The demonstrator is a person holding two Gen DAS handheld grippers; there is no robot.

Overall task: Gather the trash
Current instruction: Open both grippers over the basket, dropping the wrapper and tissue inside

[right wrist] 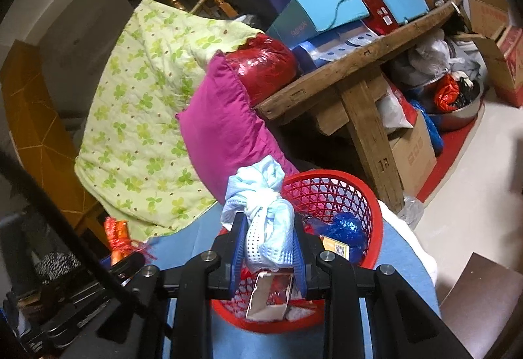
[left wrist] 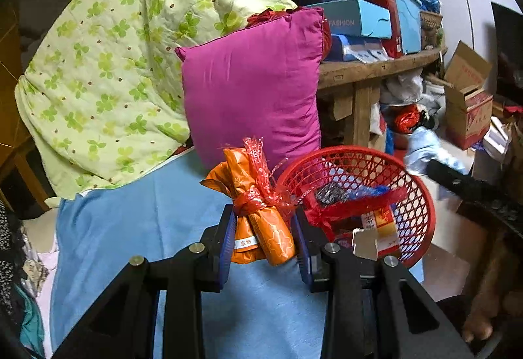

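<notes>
Work surface: a bed or platform under a blue sheet, with a green clover-print quilt at 10 o'clock and a magenta pillow at 12. Behind, a rough wooden bench carries stacked boxes; a teal box reads "FASHION". Cardboard cartons stand on the pale floor at 3 o'clock.

The red mesh basket sits on the sheet, holding wrappers.

Left gripper: clamped on an orange packet bundle tied in red netting, beside the basket.

Right gripper: closed on a pale blue cloth wad, above the basket.
</notes>
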